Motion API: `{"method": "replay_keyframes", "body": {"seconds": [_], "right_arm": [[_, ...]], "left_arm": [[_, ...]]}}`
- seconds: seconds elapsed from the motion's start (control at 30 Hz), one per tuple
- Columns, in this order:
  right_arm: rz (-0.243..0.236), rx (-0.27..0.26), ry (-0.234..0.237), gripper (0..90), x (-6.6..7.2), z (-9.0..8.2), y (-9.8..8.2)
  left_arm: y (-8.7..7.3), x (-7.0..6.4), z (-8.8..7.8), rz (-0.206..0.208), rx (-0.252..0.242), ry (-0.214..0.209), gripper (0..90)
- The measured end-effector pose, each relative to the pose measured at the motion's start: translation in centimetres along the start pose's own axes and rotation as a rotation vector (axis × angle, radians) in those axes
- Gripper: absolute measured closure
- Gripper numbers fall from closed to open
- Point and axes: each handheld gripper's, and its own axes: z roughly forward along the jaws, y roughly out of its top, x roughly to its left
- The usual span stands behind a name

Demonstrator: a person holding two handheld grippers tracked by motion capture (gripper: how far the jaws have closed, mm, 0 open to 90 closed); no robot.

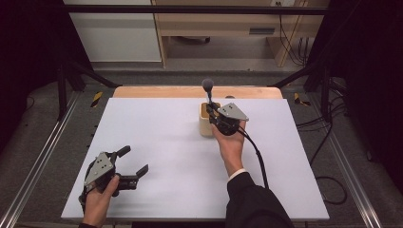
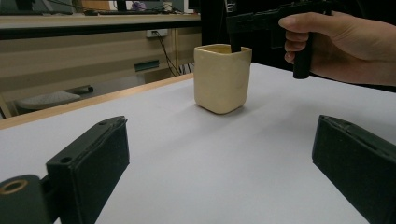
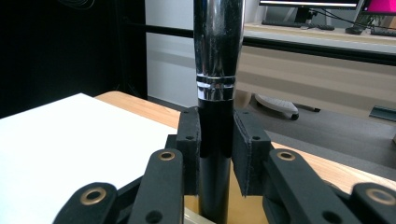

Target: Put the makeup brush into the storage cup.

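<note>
Left tongs (image 1: 134, 163) wide and empty near table edge, right tongs (image 3: 215, 140) clamping upright brush (image 3: 216, 70) in cream cup (image 1: 206, 121)

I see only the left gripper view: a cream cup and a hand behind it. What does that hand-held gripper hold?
Observer: The right hand-held gripper is shut on a makeup brush; its black handle sits between the pads.
Operator: Is the brush inside the cup?
Observer: Yes, the high view shows the handle going down into the cup, with the bristle head above the rim.
Operator: And where on the table is my left hand-held gripper?
Observer: In the high view the left hand-held gripper is at the near left of the white table, open, far from the cup.
</note>
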Motion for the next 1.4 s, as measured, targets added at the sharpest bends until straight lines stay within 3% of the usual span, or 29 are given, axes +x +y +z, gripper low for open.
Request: {"method": "replay_keyframes", "body": {"seconds": [1.17,1.27,1.4], "right_arm": [[-0.008,0.035,0.01,73.8,-0.1,-0.3,-0.7],[0.001,0.026,0.028,58.2,0.1,-0.8,-0.4],[-0.051,0.024,0.018,29.9,1.1,-2.0,0.3]], "left_arm": [[0.0,0.0,-0.1,-0.001,0.007,0.0,3.7],[0.0,0.1,-0.1,-0.005,0.002,0.001,3.7],[0.0,0.2,-0.3,-0.006,0.003,0.007,3.7]]}}
